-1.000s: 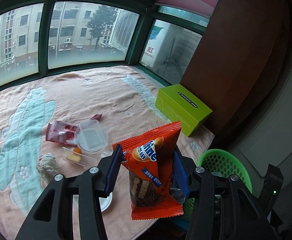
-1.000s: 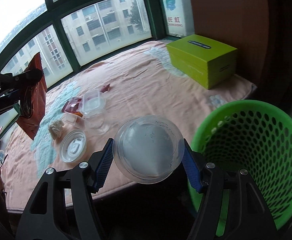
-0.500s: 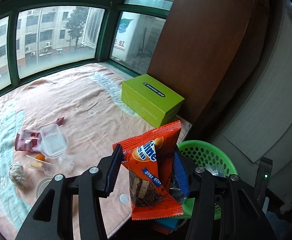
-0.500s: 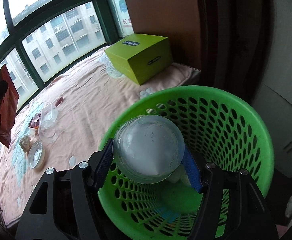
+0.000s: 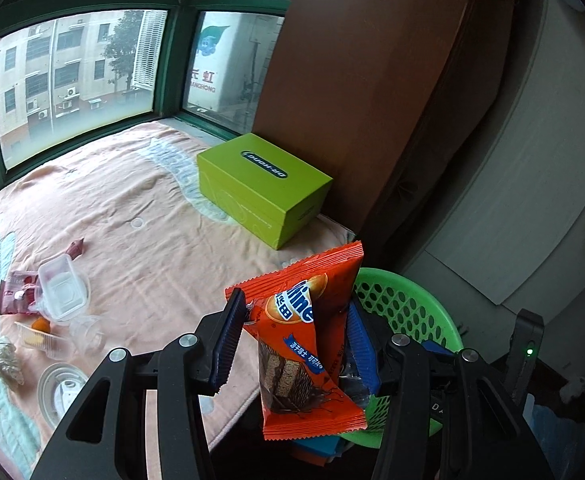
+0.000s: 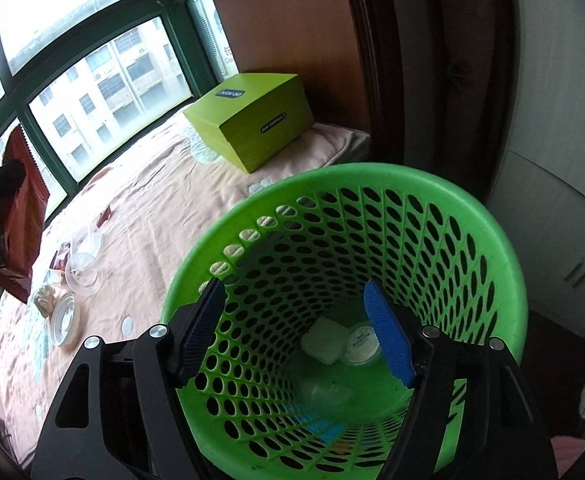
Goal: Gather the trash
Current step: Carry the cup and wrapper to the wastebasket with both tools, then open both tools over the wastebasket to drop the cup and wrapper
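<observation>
My left gripper (image 5: 295, 305) is shut on an orange snack wrapper (image 5: 304, 344), held upright over the bed's edge beside the green perforated basket (image 5: 408, 308). In the right wrist view that wrapper (image 6: 16, 216) hangs at the far left. My right gripper (image 6: 292, 286) hovers over the mouth of the basket (image 6: 372, 176); its jaws are opening and nothing is between them. A clear round container (image 6: 328, 394) lies at the basket's bottom with a white square tub (image 6: 324, 344) and a round lid (image 6: 362, 346).
Loose trash lies on the pink blanket: a clear plastic box (image 5: 62, 292), a pink packet (image 5: 10, 294), a small red wrapper (image 5: 76, 248), a crumpled ball (image 5: 6, 362), a round lid (image 5: 60, 390). A lime-green box (image 5: 264, 188) stands by the wooden panel.
The right gripper swung from above the bed to over the basket and let go of the clear round container, which dropped inside. The left gripper carried the wrapper rightward, nearer the basket.
</observation>
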The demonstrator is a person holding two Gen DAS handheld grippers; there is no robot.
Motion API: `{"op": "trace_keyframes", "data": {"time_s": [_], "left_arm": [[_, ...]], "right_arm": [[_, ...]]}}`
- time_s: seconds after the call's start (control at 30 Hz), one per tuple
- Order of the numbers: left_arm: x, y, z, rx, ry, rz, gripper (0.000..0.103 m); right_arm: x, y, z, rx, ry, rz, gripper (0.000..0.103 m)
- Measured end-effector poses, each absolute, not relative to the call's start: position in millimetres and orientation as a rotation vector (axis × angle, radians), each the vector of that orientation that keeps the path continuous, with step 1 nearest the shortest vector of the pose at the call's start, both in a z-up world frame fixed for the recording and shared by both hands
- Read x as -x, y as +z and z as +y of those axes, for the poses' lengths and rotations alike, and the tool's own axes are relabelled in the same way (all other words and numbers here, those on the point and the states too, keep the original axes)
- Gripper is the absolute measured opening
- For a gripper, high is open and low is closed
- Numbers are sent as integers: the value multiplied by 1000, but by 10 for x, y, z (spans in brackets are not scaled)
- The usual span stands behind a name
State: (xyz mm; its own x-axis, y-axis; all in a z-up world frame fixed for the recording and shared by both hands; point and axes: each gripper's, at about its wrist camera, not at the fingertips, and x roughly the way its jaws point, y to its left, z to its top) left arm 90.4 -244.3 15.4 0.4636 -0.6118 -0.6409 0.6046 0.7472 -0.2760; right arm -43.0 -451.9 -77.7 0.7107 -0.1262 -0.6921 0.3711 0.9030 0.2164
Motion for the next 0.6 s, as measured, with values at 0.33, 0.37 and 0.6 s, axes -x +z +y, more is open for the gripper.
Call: {"op": "trace_keyframes", "data": {"time_s": [0.33,0.37,0.6], "left_arm": [[-809,43,-2803,-29,-814,822,49],[-796,36,-2838,-32,-821,825,49],[-695,-1,-3072,-43,-881,841,51]], "right_arm": [[672,-584,-4566,-316,-343,672,76],[695,-575,-4575,-314,-347,668,77],[871,-543,-4657,-323,-385,646,78]]}}
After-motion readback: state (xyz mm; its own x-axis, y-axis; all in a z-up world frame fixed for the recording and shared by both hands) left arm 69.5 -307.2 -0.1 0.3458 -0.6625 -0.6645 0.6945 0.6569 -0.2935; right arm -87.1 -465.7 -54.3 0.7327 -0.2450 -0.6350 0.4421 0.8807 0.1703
